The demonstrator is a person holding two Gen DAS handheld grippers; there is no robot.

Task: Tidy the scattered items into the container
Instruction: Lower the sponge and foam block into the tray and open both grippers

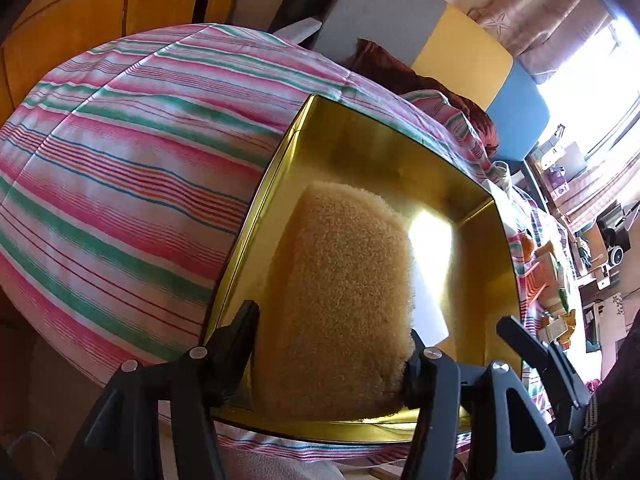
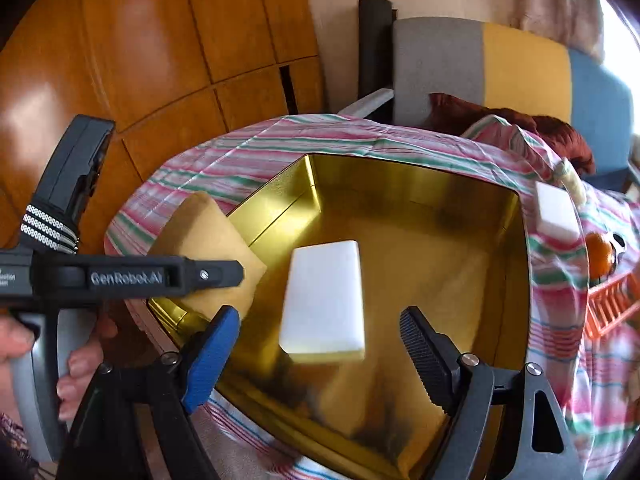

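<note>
Right claw hanging wide above the gold tin, gripping nothing, white block dropping or lying inside below. Left claw holding the tan sponge between loosened fingers, whether pressing or slack impossible telling, over the tin's near corner. Spreading further while low, keeping clear of the rim, avoiding nudging the white block. Second white block and orange waiting outside on the striped cloth.
</note>
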